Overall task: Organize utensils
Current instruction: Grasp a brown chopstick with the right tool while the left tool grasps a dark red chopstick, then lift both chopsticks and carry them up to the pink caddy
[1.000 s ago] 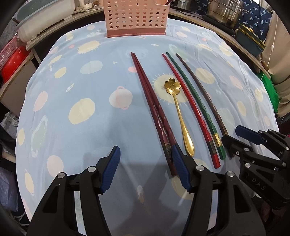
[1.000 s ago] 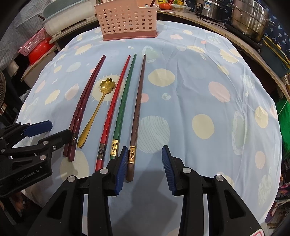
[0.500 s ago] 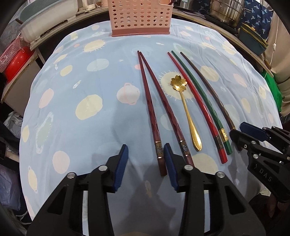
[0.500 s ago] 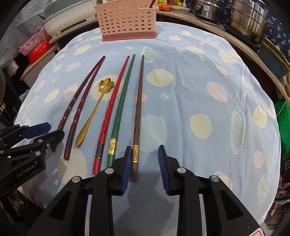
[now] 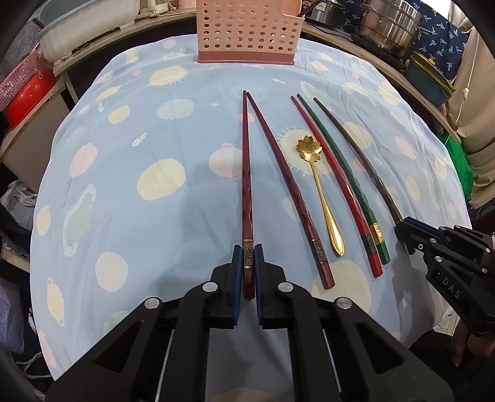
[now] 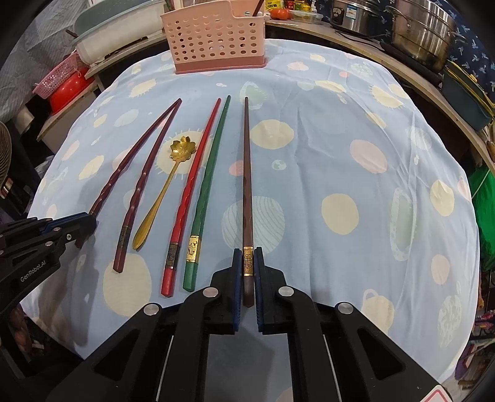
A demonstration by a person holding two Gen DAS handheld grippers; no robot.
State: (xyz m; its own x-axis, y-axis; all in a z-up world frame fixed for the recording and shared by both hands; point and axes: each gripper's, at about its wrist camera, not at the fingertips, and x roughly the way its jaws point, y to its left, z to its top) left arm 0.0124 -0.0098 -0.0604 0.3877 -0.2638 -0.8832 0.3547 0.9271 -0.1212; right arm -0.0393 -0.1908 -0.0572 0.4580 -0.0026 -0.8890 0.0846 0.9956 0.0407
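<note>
My left gripper (image 5: 247, 250) is closing its blue pads on the near end of a dark red chopstick (image 5: 246, 173), which lies flat on the tablecloth. Its twin (image 5: 287, 191) lies to the right, fanned apart with only the far tips meeting. Further right lie a gold flower spoon (image 5: 321, 191), a red chopstick (image 5: 334, 185) and a green chopstick (image 5: 343, 173). My right gripper (image 6: 248, 250) is closing on the gold-banded end of the brown chopstick (image 6: 247, 170), which also rests on the cloth. A pink perforated basket (image 6: 216, 37) stands at the far edge.
A blue spotted cloth (image 6: 340, 154) covers the round table. Steel pots (image 6: 423, 27) sit at the back right. At the back left are a white basin (image 5: 86, 27) and a red bowl (image 5: 27, 92). A person's beige sleeve (image 5: 476, 108) is at the right edge.
Both pairs of jaws have narrowed from wide apart down onto a chopstick each. The left dark red chopstick has swung away from its twin at the near end.
</note>
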